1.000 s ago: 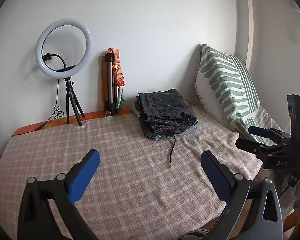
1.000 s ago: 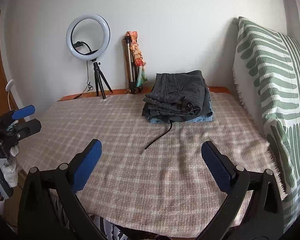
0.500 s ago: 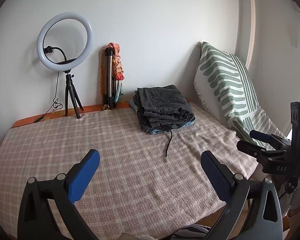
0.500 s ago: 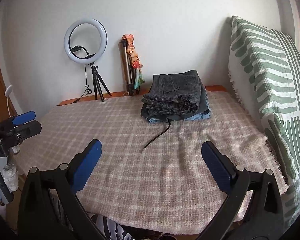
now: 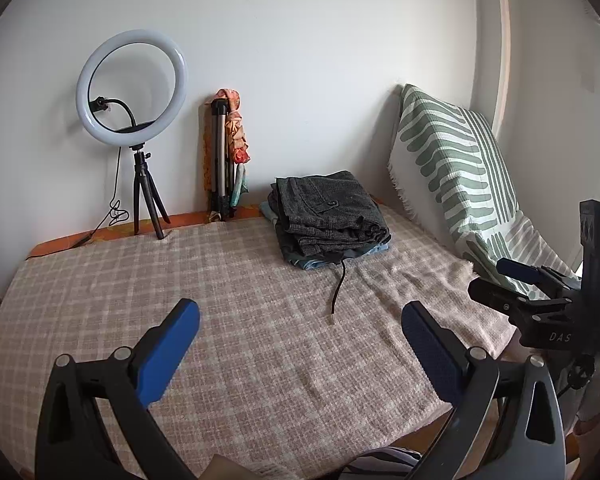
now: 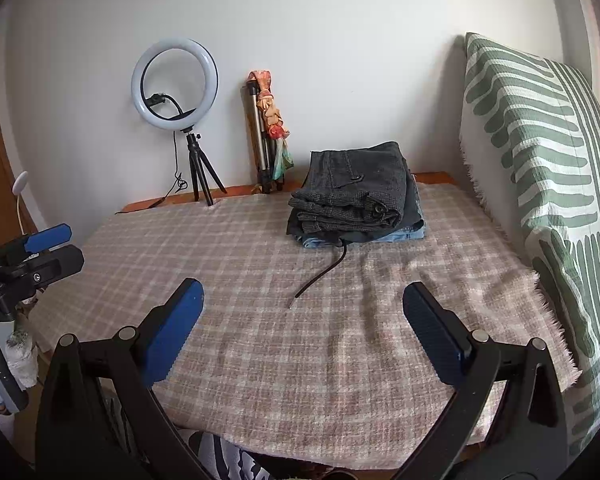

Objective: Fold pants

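A stack of folded pants (image 5: 330,216) lies at the far side of the checked blanket (image 5: 220,300), dark grey pair on top, blue denim beneath; it also shows in the right wrist view (image 6: 356,200). A black drawstring (image 6: 320,276) trails from the stack toward me. My left gripper (image 5: 300,340) is open and empty, held over the blanket's near part. My right gripper (image 6: 302,320) is open and empty, also near the front edge. Each gripper shows in the other's view, the right one (image 5: 540,292) and the left one (image 6: 32,256).
A ring light on a tripod (image 5: 134,92) and a folded tripod with a cloth (image 5: 226,152) stand against the back wall. A green striped pillow (image 5: 456,176) leans at the right. The blanket's front edge (image 6: 340,456) hangs near me.
Both grippers have drawn back from the stack and shifted slightly; the stack looks farther away. Both stay open and empty.
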`<action>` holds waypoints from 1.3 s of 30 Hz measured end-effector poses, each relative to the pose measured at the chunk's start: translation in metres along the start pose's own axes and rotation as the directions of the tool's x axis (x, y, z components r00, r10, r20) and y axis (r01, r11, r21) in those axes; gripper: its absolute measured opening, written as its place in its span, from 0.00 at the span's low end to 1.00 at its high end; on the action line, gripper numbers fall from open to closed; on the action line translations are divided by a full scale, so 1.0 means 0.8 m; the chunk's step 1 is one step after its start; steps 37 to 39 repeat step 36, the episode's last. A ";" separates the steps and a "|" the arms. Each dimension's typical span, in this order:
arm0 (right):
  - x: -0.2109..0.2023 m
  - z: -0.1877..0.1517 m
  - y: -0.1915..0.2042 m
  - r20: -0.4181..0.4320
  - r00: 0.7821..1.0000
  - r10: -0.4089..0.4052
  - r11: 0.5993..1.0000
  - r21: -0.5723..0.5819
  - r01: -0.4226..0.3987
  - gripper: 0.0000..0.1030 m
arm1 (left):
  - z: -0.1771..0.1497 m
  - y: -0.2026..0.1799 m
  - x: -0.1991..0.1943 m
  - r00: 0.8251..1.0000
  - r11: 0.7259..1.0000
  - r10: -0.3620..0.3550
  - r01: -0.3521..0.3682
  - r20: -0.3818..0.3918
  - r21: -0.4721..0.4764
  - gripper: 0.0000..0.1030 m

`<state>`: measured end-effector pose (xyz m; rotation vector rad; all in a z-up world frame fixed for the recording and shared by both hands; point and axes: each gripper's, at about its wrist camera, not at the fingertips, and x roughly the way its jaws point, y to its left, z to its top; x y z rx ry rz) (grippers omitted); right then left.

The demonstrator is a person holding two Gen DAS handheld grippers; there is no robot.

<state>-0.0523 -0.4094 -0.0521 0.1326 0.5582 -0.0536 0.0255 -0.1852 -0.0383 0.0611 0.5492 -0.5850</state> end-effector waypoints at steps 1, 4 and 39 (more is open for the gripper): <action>0.000 0.000 0.001 0.000 1.000 0.002 1.000 -0.001 -0.002 0.99 | 0.000 -0.001 -0.001 1.000 1.000 0.001 -0.001 0.000 -0.001 0.98; 0.000 0.000 0.004 0.003 1.000 0.006 1.000 -0.001 -0.006 0.99 | 0.000 0.000 -0.001 1.000 1.000 0.000 0.000 0.000 -0.001 0.98; 0.005 -0.006 0.005 -0.010 1.000 0.008 1.000 0.011 -0.008 0.99 | -0.002 0.009 -0.004 0.999 0.999 0.041 -0.040 0.013 -0.036 0.98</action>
